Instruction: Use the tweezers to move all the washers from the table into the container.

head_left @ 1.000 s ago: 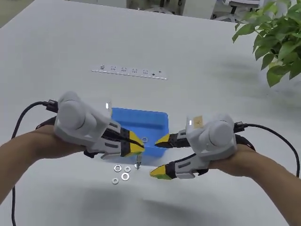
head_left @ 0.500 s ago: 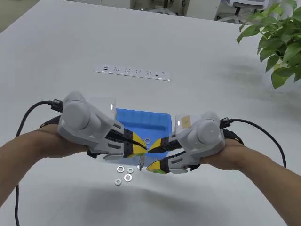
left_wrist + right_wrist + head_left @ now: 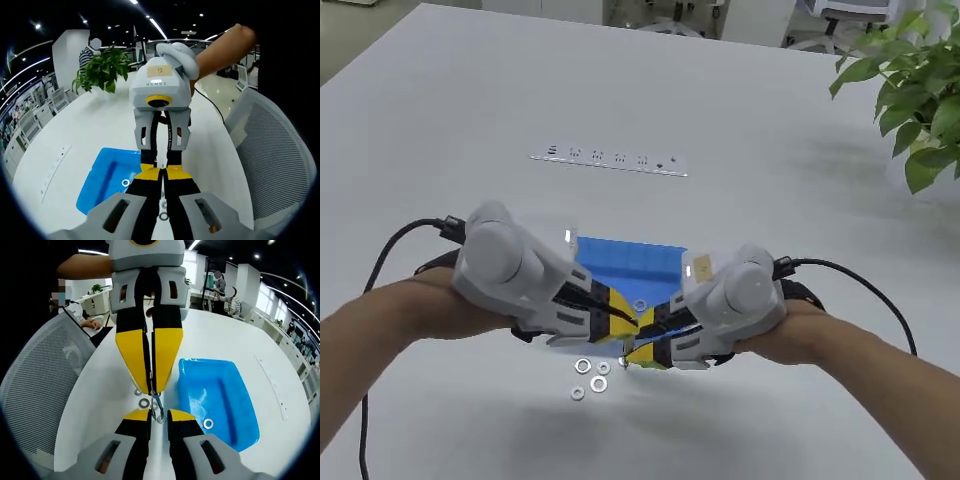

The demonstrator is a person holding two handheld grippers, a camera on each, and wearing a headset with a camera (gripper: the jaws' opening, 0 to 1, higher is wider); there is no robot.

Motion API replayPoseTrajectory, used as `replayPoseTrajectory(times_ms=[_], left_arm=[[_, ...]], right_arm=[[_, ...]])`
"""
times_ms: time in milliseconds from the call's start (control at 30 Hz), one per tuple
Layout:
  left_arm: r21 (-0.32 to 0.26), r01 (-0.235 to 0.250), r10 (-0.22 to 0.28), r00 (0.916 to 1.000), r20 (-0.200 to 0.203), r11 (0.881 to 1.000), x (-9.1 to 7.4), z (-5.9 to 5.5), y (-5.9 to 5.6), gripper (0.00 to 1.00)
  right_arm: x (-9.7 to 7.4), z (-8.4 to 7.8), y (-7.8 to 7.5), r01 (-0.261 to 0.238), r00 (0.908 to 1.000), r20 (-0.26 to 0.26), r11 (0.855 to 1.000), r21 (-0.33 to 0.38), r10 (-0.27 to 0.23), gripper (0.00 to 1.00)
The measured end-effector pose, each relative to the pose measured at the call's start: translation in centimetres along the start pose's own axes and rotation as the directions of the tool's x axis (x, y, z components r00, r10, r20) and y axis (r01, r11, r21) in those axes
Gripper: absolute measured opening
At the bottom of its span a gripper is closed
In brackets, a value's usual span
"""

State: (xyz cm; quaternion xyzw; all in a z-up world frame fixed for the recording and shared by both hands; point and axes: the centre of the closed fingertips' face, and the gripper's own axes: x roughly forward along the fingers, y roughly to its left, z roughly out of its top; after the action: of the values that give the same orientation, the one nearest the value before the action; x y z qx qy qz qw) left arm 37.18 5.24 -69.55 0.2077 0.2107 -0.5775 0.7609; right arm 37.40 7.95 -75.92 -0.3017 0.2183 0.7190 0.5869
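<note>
At the left of the head view, a black cable (image 3: 382,262) curls away from your left gripper (image 3: 617,312). The gripper sits left of centre, with its yellow-tipped jaws pointing right. Those jaws are clenched on the tweezers (image 3: 158,404). In the right gripper view they reach down from the top of the frame, almost touching, with the thin metal legs caught between them and the points down near the white table (image 3: 470,90).

Just below the jaw tips in the head view, a few loose washers (image 3: 582,367) lie in a tight cluster on the table. They are outside the blue container (image 3: 620,262) and close to its lower edge. The container sits at the centre of the frame, directly above the two sets of jaw tips. A single washer (image 3: 639,306) lies inside it near that lower edge. Above the container, a white socket strip (image 3: 610,160) lies flat on the table.

Right of centre, your right gripper (image 3: 646,333) points left and meets the left gripper nose to nose. Its jaws are drawn close, with a narrow gap on either side of the tweezers' points. You cannot tell from these views whether they actually pinch the metal.

A leafy potted plant (image 3: 910,80) fills the upper right corner.
</note>
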Motion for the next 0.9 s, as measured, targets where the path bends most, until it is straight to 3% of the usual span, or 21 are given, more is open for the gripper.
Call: replayPoseTrajectory(times_ms=[433, 900], left_arm=[[0.006, 0.002, -0.002, 1.0000, -0.006, 1.000, 0.15, 0.08, 0.13, 0.05], [0.004, -0.011, 0.011, 0.9999, -0.007, 1.000, 0.19, 0.19, 0.17, 0.05]], right_arm=[[0.37, 0.39, 0.40, -0.023, 0.9997, -0.005, 1.000, -0.014, 0.023, 0.10], [0.27, 0.27, 0.28, 0.002, 0.9999, -0.010, 1.000, -0.006, -0.002, 0.07]])
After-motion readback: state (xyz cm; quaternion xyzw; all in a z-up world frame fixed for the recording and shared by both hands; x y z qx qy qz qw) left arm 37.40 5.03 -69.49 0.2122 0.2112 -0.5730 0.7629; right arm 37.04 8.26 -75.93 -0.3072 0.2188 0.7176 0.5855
